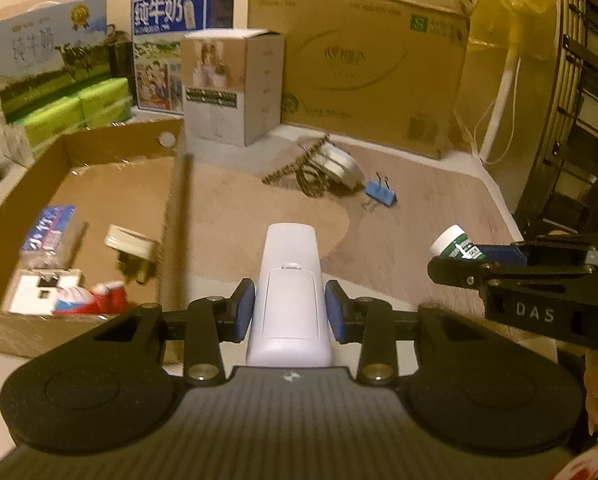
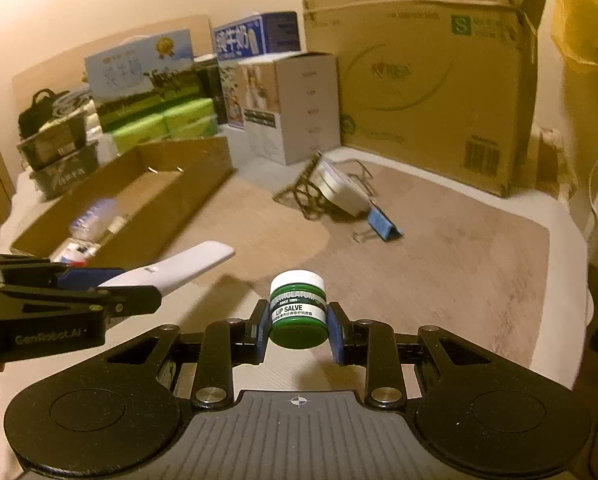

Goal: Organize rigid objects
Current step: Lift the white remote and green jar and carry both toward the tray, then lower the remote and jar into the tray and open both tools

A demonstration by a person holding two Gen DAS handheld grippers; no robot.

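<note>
In the left wrist view the left gripper was closed on a white remote control, blue pads against both of its long sides. The remote's long axis ran straight ahead along the fingers, toward the middle of the frame, battery cover facing the camera. In the right wrist view the right gripper was closed on a green lip salve jar, white cap pointing away, pads on its two sides. Both items were clear of the brown mat below them

The open cardboard box occupied the left of both frames. From the left gripper it lay immediately to the left, its near wall beside the remote. From the right gripper it lay in the middle left, beyond the left gripper, which stood between jar and box. The left hand was therefore judged the nearer for a deposit. The box already held a white plug, a blue packet and a red and white item

Farther off, upper centre, a round metal object with a cord and a blue binder clip remained on the mat, apparently still to be collected
</note>
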